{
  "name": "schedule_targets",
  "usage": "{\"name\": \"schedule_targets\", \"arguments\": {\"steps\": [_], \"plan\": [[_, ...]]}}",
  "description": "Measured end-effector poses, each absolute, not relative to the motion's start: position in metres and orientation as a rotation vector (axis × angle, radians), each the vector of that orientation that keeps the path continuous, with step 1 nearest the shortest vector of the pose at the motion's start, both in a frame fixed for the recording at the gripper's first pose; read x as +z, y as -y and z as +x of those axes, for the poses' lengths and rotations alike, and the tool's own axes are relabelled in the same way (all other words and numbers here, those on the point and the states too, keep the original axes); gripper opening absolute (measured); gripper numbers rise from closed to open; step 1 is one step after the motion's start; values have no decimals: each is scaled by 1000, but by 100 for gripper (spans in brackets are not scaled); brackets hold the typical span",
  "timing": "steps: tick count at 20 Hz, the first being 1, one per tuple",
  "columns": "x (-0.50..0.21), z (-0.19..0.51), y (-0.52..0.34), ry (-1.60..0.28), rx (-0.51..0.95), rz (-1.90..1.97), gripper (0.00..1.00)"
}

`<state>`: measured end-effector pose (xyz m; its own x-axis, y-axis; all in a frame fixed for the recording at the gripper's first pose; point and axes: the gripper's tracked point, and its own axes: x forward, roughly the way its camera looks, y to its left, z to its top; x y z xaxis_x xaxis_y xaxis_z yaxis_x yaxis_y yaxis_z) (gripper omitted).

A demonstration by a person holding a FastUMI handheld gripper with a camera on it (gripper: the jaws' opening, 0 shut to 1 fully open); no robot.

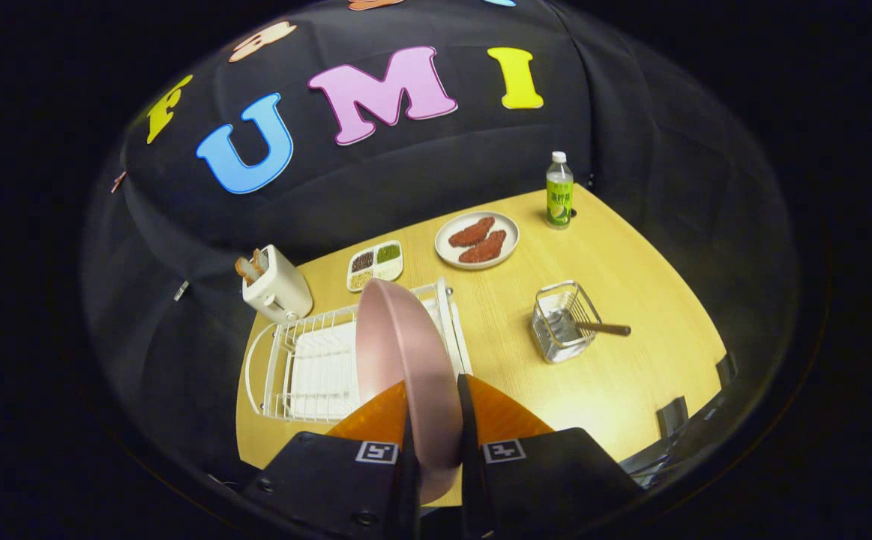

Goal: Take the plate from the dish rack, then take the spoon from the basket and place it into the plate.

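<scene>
in my gripper view the gripper (pixel 436 431) is clamped on the pink plate (pixel 404 360), one finger pressed to each face near its lower rim, so the plate stands on edge between the fingers and rises ahead of them. i take the dish rack (pixel 308 367) as my landmark: the plate's upper rim shows in front of the rack's right side rail, and i cannot tell whether it touches the wire. beyond the rack's far left corner stands a white toaster (pixel 277 285) close to the table (pixel 630 375) edge, and just past the rack's far rail lies a small divided tray (pixel 376 264) of grains. further back and to the right of the rack sits a round plate of meat (pixel 477 240), with a green bottle (pixel 558 191) behind it near the far table edge. well to the right of the rack stands the wire basket (pixel 561 322), the spoon (pixel 600 328) leaning in it with its dark handle sticking out over the right rim. between rack and basket the wooden top is open, and more bare wood runs from the basket to the table's right edge.
</scene>
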<state>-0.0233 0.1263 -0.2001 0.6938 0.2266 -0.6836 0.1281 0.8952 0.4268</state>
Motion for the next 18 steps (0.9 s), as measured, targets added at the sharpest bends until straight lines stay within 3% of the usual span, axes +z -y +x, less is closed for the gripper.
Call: {"name": "schedule_targets", "arguments": {"steps": [10, 18], "plan": [[-303, -117, -153, -1044, 127, 569, 26], [-362, -111, -190, -1118, 177, 686, 26]]}}
